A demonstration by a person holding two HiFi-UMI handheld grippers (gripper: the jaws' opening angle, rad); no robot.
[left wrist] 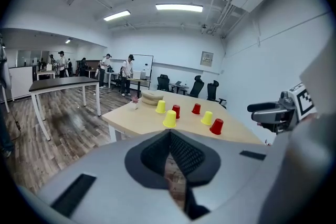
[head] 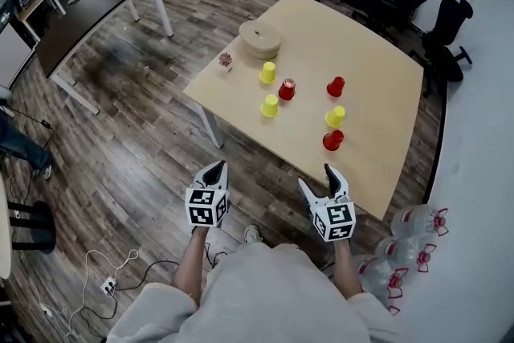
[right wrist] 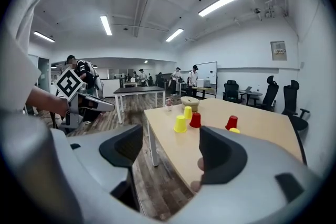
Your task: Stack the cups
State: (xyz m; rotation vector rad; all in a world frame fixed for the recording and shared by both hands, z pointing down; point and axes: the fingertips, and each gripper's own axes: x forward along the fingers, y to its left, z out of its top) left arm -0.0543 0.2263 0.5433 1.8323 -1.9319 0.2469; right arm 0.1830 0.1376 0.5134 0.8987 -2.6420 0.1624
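**Six cups unstacked on the table, both my grippers short of it**

The cups stand mouth down on the light wooden table (head: 377, 52), each on its own. On the left side are the far yellow cup (head: 267, 73), the middle red cup (head: 287, 89) just beside it, and the near yellow cup (head: 270, 106). Apart from those three, on the right, a second group runs toward me. It is made up of the far red cup (head: 336, 87), the right yellow cup (head: 335, 116) and the near red cup (head: 333, 140), which sits closest to the table's near edge.

Behind the left group lies a round, flat tan thing (head: 260, 38). A small red-and-white object (head: 226, 60) sits near the table's left edge; it is too small for me to tell what it is.

My left gripper (head: 215, 169) hangs over the plank floor (head: 144, 140), in front of the table and well apart from every cup. Its jaws are pressed together with nothing in them. My right gripper (head: 319, 179) is beside it, also over the floor. Its jaws are spread wide and empty, and the gap between them shows only floor and the table's corner.

Clear water bottles (head: 414, 245) lie on the floor at my right. A dark table (head: 88, 12) stands off to the left, and black office chairs (head: 446, 32) stand past the far side.
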